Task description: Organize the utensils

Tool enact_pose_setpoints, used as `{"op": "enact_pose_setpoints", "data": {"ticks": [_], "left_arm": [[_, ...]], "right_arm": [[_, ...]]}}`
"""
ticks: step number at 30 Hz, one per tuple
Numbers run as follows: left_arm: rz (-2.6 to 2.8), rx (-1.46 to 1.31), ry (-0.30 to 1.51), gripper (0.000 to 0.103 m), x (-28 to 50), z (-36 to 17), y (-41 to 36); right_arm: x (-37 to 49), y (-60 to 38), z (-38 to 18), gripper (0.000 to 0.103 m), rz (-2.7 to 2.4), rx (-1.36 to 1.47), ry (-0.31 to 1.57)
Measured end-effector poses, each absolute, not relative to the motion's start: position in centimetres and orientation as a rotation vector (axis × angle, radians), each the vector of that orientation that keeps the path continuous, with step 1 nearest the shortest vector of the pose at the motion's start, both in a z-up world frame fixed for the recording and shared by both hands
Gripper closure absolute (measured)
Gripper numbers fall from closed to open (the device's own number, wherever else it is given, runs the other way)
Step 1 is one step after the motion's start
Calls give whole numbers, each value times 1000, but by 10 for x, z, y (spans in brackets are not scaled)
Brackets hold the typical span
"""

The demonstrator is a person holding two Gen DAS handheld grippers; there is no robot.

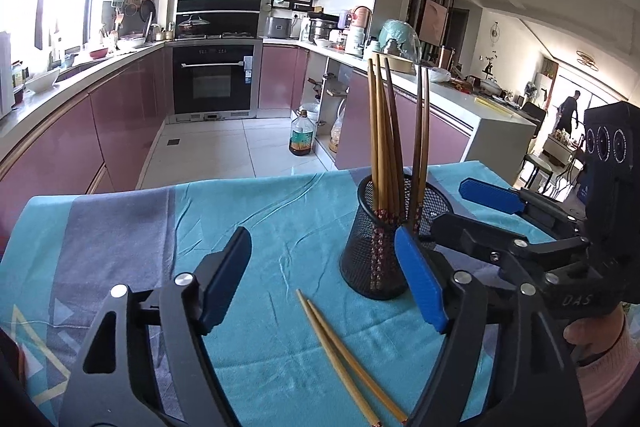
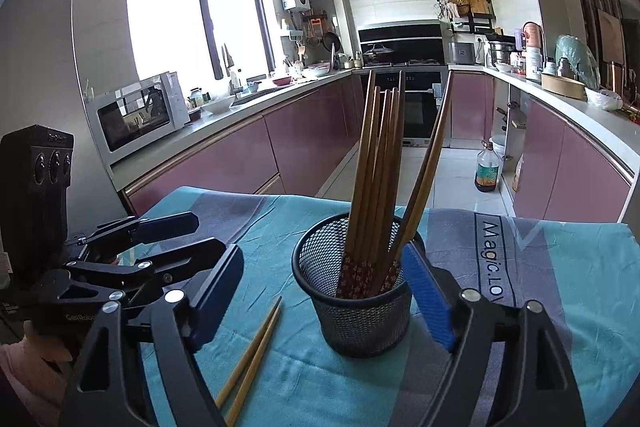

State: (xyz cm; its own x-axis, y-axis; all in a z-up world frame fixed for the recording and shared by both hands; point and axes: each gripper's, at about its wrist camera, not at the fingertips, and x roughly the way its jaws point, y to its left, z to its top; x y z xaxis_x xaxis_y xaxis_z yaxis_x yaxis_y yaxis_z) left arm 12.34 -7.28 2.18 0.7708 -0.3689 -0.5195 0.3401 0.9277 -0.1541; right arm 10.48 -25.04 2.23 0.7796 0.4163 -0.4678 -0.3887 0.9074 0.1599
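Chopsticks stand bundled in a black mesh holder at the centre right of my left wrist view, on the worktop's teal cloth. A loose pair of chopsticks lies flat on the cloth at lower centre, just beside the holder. My left tool has its fingers spread apart, gripping nothing. My right tool is likewise spread wide, with the holder between its fingers.
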Motion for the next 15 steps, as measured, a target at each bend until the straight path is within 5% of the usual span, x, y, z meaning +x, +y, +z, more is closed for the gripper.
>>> {"op": "enact_pose_setpoints", "data": {"ticks": [5, 15], "left_arm": [[-321, -46, 577, 11, 110, 15, -62], [-255, -48, 576, 6, 85, 9, -45]], "right_arm": [[97, -245, 14, 8, 445, 61, 523], [87, -236, 1, 7, 426, 72, 546]]}}
